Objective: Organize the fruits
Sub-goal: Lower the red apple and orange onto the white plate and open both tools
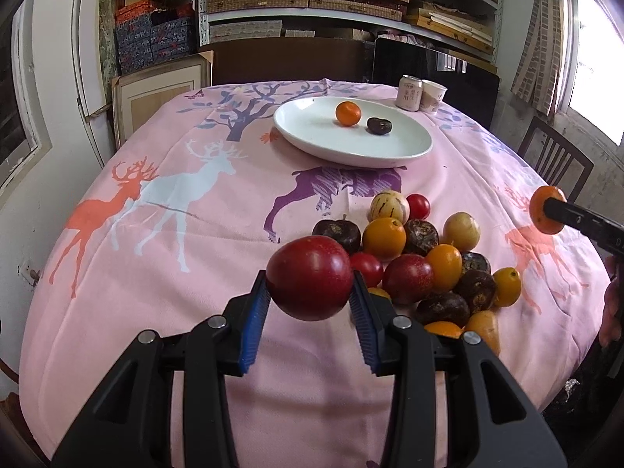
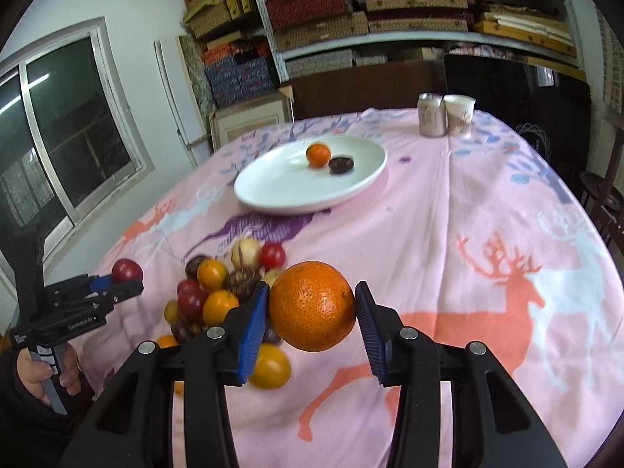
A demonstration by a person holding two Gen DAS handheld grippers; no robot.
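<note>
My left gripper (image 1: pixel 311 296) is shut on a dark red round fruit (image 1: pixel 310 277), held above the cloth just left of the fruit pile (image 1: pixel 421 257). My right gripper (image 2: pixel 312 312) is shut on an orange tangerine (image 2: pixel 312 306), lifted off the table to the right of the pile (image 2: pixel 218 292). In the left wrist view that tangerine (image 1: pixel 546 214) shows at the right edge. A white oval plate (image 1: pixel 312 132) (image 2: pixel 273 187) farther back holds one tangerine (image 1: pixel 348 113) and one dark brown fruit (image 1: pixel 379 125). The pile mixes orange, red, dark brown and pale striped fruits.
A pink deer-print cloth (image 1: pixel 175 234) covers the table. A drink can (image 1: pixel 409 93) and a paper cup (image 1: pixel 433 95) stand at the far right behind the plate. A wooden chair (image 1: pixel 553 156) is at the right side. Shelves of boxes fill the back wall.
</note>
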